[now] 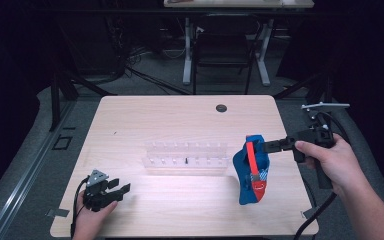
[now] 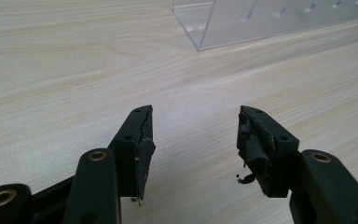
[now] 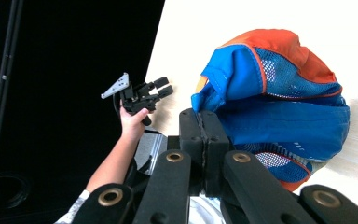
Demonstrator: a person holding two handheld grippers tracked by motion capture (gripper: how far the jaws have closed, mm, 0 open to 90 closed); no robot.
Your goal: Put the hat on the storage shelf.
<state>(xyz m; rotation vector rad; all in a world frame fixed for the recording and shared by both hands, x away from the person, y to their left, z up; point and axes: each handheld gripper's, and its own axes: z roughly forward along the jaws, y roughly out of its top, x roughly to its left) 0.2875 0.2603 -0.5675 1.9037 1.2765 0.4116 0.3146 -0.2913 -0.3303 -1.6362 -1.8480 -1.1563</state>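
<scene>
The blue and orange cap (image 1: 252, 170) hangs above the right part of the table (image 1: 180, 115), just beside the clear plastic rack (image 1: 186, 157). The right gripper (image 1: 266, 146) has its jaws pressed together on the cap's upper edge. The left gripper (image 1: 121, 186) rests low near the table's front left corner, its jaws apart and holding nothing.

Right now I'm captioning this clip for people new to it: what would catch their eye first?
The blue and orange cap stands out, hanging above the table's right side from the shut right gripper. Next, the clear plastic rack at the table's middle, and the left gripper, open near the front left corner.
</scene>
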